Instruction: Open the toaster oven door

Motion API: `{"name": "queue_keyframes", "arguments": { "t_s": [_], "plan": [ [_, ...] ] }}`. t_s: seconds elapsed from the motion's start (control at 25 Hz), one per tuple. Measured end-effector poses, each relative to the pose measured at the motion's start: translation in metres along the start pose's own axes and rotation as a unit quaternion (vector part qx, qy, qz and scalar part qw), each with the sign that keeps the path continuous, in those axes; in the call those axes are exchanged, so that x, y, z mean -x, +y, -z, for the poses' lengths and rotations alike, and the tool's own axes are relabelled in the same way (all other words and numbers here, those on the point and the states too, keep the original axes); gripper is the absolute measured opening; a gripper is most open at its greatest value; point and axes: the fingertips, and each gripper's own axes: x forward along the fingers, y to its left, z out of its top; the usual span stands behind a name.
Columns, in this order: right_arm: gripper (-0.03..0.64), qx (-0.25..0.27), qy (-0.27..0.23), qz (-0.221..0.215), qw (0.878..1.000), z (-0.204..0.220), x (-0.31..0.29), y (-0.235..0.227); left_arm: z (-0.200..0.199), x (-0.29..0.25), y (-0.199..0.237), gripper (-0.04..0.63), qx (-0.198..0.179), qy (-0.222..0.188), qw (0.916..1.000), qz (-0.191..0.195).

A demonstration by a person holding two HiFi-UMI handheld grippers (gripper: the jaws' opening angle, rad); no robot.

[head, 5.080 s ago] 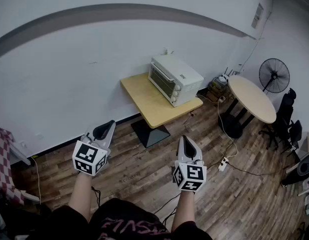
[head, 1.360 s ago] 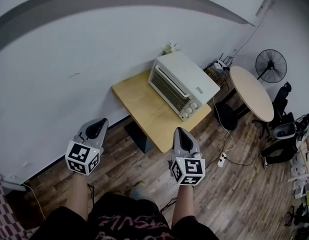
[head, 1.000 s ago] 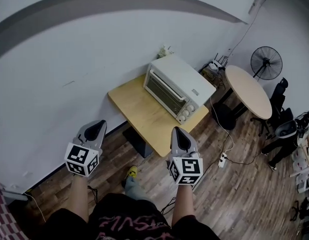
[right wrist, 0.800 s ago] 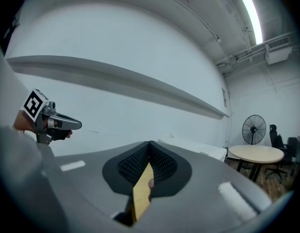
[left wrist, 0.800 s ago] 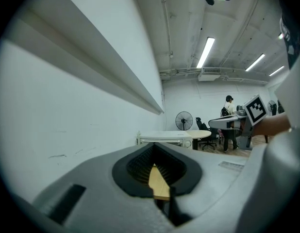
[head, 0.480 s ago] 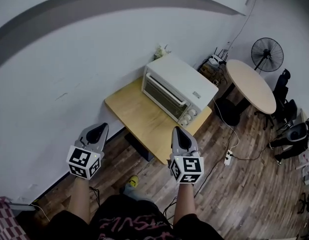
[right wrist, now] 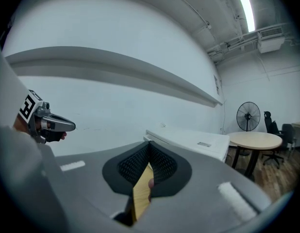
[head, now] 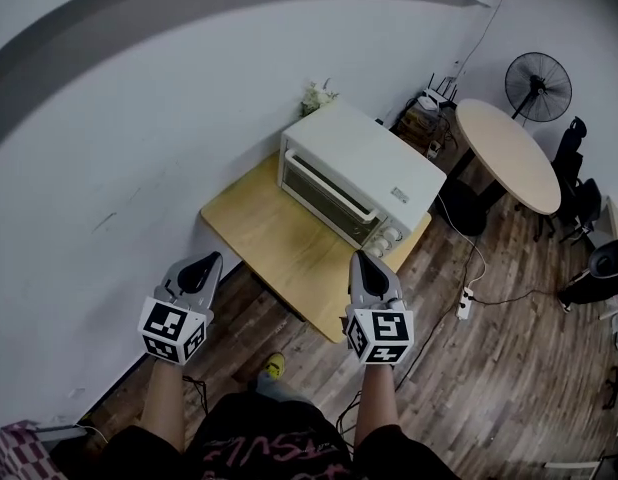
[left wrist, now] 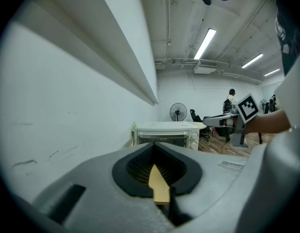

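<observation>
The white toaster oven (head: 357, 180) stands on a small wooden table (head: 274, 253) against the wall, with its glass door (head: 332, 200) closed and its knobs (head: 389, 239) at the right end. My left gripper (head: 206, 262) is shut and empty, short of the table's near left corner. My right gripper (head: 364, 261) is also shut and empty, over the table's near edge in front of the knobs. The left gripper view shows the toaster oven (left wrist: 166, 135) straight ahead beyond the shut left gripper (left wrist: 154, 148). Only the toaster oven's top (right wrist: 194, 141) shows past the right gripper (right wrist: 149, 148).
A round table (head: 504, 151), a standing fan (head: 538, 74) and office chairs (head: 581, 196) stand to the right. A power strip (head: 466, 304) with cables lies on the wooden floor. A small plant (head: 314, 97) sits behind the oven. The white wall runs along the left.
The table and oven have grown larger and come closer in the head view as both grippers moved toward them. Both stayed shut.
</observation>
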Motion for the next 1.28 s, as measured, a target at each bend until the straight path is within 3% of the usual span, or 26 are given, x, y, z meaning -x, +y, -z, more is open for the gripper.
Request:
{"name": "queue_keyframes", "arguments": {
  "t_s": [0.64,1.28],
  "plan": [
    [0.009,-0.022,0.025,0.024,0.999,0.018,-0.091,-0.070,-0.009,-0.131,0.017,-0.003,-0.024,0.034,0.9978,0.052],
    [0.009,-0.033,-0.001,0.041,0.999,-0.003,-0.074,-0.099,-0.048,-0.158,-0.009,-0.002,-0.056,0.008,0.9957,0.074]
  ]
}}
